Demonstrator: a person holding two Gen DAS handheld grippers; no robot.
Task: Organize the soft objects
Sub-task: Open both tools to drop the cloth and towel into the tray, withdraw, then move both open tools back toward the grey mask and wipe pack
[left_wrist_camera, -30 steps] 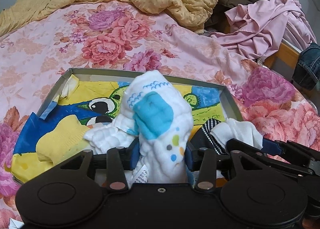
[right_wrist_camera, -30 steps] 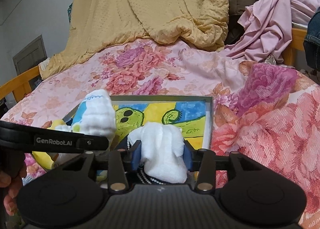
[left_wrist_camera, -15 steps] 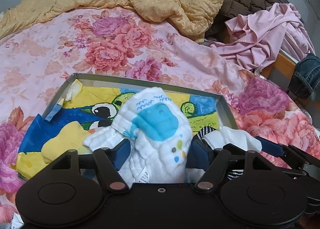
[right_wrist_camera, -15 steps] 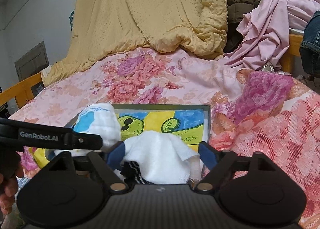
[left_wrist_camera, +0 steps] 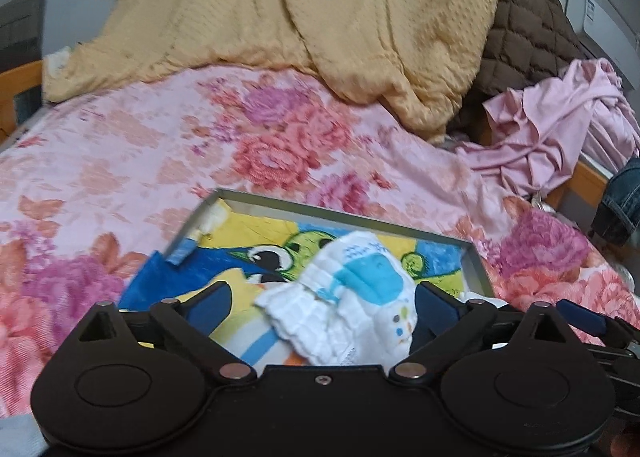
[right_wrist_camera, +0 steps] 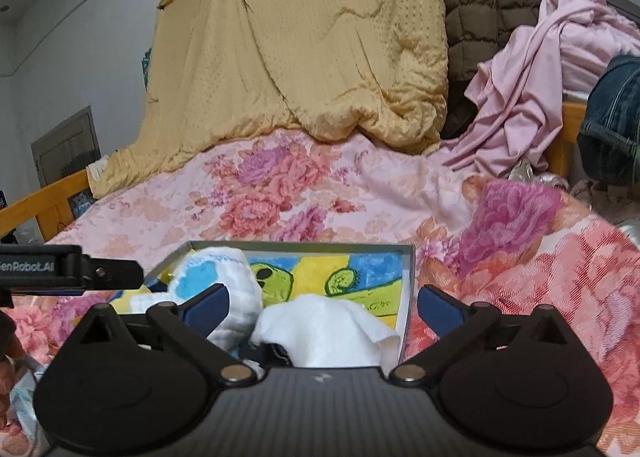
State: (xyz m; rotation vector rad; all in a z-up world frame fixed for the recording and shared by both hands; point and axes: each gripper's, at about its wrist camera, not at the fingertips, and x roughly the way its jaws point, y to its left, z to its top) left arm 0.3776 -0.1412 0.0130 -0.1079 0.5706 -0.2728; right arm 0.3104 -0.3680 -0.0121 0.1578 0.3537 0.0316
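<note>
A shallow grey tray (left_wrist_camera: pixel 336 211) with a cartoon picture inside lies on the flowered bedspread. A white cloth with a blue patch (left_wrist_camera: pixel 352 301) rests in it, between the spread fingers of my left gripper (left_wrist_camera: pixel 322 303), whose jaws are opening and do not press on it. In the right wrist view a plain white cloth (right_wrist_camera: pixel 332 331) lies in the tray (right_wrist_camera: pixel 408 281) near its right wall. My right gripper (right_wrist_camera: pixel 322 303) straddles it, jaws opening, pads clear of the cloth. The blue-patched cloth (right_wrist_camera: pixel 224 277) shows to its left.
A yellow quilt (left_wrist_camera: pixel 320 25) is heaped at the back of the bed, with a brown padded jacket (left_wrist_camera: pixel 524 33) and pink garments (left_wrist_camera: pixel 560 125) to the right. Denim (right_wrist_camera: pixel 612 117) hangs at the right edge. The left gripper's arm (right_wrist_camera: pixel 68 269) crosses the right view.
Both grippers went from shut on their cloths to spread wide, and both cloths slumped into the tray. Both hands drew back and upward, so the tray sits lower in view.
</note>
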